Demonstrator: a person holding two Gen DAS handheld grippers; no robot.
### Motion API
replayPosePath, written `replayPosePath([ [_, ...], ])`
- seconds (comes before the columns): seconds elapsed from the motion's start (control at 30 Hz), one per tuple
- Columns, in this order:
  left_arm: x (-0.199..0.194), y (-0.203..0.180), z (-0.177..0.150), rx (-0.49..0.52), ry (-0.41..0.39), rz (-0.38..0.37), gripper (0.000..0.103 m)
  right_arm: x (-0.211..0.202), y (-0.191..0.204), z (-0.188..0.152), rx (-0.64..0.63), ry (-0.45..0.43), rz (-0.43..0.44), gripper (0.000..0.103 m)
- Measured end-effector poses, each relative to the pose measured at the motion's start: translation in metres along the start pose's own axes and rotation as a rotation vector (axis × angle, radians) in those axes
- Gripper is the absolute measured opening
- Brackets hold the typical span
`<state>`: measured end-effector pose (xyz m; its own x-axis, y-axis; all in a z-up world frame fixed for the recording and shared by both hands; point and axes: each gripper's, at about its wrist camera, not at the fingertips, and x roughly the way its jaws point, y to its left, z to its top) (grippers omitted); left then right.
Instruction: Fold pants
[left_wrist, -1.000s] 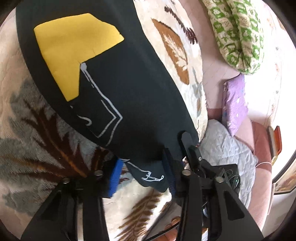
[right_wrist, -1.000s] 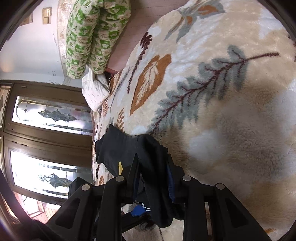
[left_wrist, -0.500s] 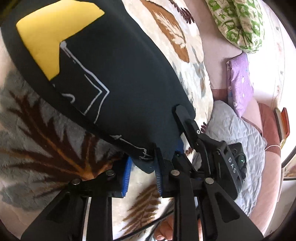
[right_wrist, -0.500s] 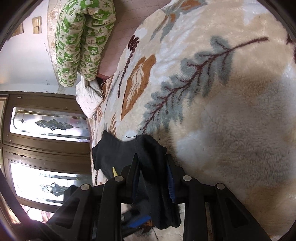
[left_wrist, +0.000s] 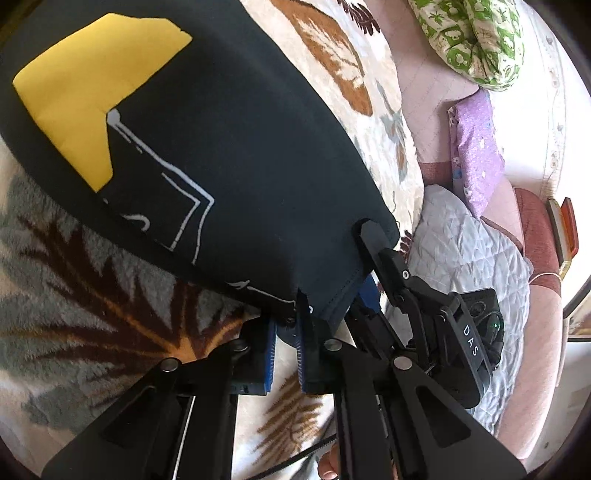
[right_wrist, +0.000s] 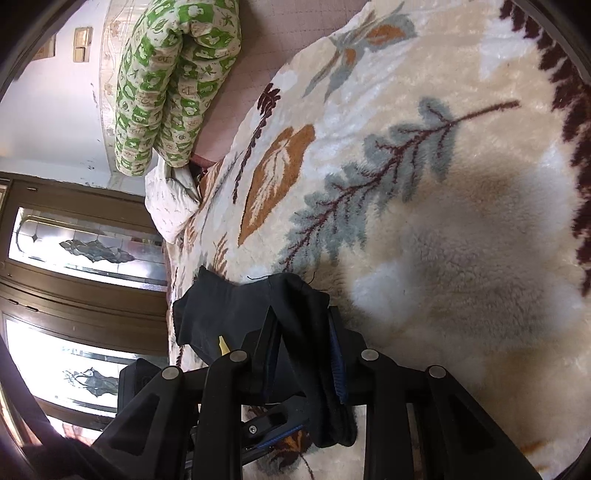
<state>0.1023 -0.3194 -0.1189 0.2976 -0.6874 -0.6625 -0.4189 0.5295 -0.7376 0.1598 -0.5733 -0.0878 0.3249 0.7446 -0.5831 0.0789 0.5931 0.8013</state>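
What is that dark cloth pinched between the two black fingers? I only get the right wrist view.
Observer: Black pants, with a big yellow patch and white line print.
Operator: Does the other tool hold them too?
Observer: Yes. The left gripper has just been closing, and the pants' corner is pinched between its pads.
Operator: Anything else over there?
Observer: A purple pillow lies beyond the blanket.

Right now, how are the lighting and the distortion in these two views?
Left wrist view: even daylight, fisheye bending the black pants and dark corners. Right wrist view: bright glare from the window panes, soft shadows on the leaf-print blanket, same curved edges.
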Motion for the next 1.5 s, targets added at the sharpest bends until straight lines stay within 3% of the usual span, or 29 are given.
replayPosePath([
  [0.47,-0.019,0.002,0.008,-0.051,0.083,-0.068,0.007,-0.010,0.034,-0.001,-0.038,0.003,-0.075,0.021],
  [0.83,-0.056,0.005,0.027,-0.072,0.070,-0.112,0.007,-0.001,0.077,-0.003,-0.075,0.015,-0.109,0.021],
  [1.5,-0.133,0.071,0.083,-0.188,0.006,-0.154,0.007,0.113,0.171,-0.009,-0.140,0.134,-0.103,0.021],
])
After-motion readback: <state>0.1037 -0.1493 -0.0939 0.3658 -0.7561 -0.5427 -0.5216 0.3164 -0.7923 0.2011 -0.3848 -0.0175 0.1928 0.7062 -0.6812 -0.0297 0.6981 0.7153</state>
